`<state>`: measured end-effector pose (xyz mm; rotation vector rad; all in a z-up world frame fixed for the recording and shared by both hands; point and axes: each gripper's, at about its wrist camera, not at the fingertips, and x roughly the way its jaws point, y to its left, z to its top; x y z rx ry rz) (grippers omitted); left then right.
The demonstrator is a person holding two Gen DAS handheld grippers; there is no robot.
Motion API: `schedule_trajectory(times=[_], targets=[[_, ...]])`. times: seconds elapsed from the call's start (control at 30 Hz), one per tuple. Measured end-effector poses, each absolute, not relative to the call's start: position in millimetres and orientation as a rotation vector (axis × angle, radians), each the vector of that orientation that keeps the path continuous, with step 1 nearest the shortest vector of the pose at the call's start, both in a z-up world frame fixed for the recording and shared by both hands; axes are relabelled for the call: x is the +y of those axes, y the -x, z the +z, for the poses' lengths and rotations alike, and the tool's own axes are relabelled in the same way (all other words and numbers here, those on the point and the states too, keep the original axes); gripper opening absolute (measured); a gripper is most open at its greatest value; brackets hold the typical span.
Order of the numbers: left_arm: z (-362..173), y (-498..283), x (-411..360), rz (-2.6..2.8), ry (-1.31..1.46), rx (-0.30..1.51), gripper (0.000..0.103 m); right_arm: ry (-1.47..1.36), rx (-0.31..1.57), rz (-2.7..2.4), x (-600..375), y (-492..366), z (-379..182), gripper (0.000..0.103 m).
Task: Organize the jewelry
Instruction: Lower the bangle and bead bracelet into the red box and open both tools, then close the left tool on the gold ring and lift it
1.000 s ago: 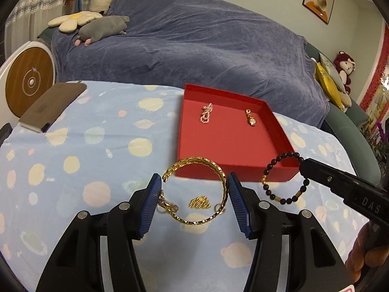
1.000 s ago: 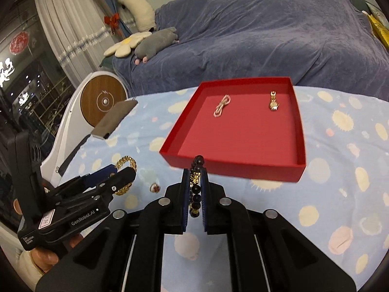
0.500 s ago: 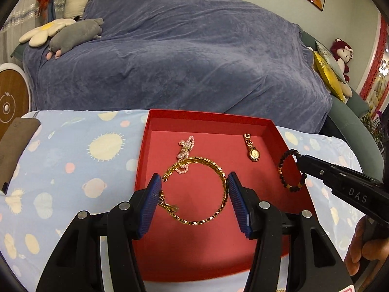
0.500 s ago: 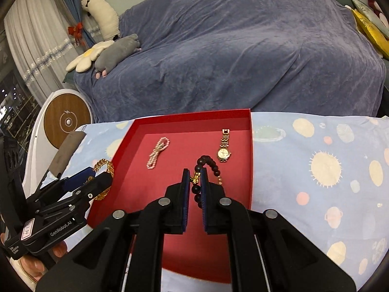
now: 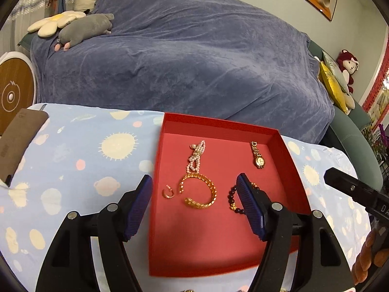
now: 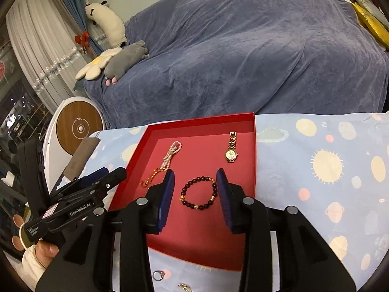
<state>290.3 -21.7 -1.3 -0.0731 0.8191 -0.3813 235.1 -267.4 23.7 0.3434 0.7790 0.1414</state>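
Since half a second ago both claws have let go: the gold bangle (image 5: 199, 193) and the dark bead bracelet (image 6: 198, 192) now lie flat on the floor of the red tray (image 5: 220, 243) instead of hanging between pads. A small gold ring-like piece (image 5: 167, 191) lies just left of the bangle; it was not seen there before.

Left gripper (image 5: 194, 205): jaws spread wide, nothing between them, hovering over the near half of the tray. Right gripper (image 6: 195, 197): jaws also wide apart, empty, with the bead bracelet lying on the tray floor between the two blue pads (image 6: 167, 196) in its view.

Tray contents, far to near: pearl strand (image 5: 196, 157) at far left, touching or just overlapping the bangle's far edge; gold watch (image 5: 258, 155) at far right, well apart from the rest; bangle in the middle; bead bracelet to its right, partly hidden by the left gripper's right finger.

On the spotted blue cloth (image 6: 316, 160), near the tray's near edge: a small silver ring (image 6: 158, 275) and a bit of gold chain (image 6: 184, 286).
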Motion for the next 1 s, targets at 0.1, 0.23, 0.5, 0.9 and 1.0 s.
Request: schedule_trajectory(times=[0.1, 0.23, 0.5, 0.9, 1.0], targets=[[14.3, -263.4, -1.0, -0.361, 0.050, 0.775, 0.070, -0.312, 0.758, 0.149, -258.2, -201.5, 34.5, 0.047], [20.8, -232.3, 23.6, -0.333, 0.042, 0.763, 0.072, -0.279, 0.757, 0.158, -240.3, -165.7, 34.5, 0.048], [-7.9, -193.4, 62.1, -0.279, 0.021, 0.838, 0.072, -0.240, 0.799, 0.140, -218.7, -114.2, -1.6, 0.053], [-65.4, -177.3, 51.1, -0.322, -0.096, 0.909, 0.072, -0.262, 0.898, 0.134, -220.4, -107.1, -45.1, 0.053], [-75.0, -179.8, 43.9, -0.325, -0.112, 0.916, 0.071, -0.253, 0.914, 0.132, -218.1, -108.7, -50.9, 0.053]])
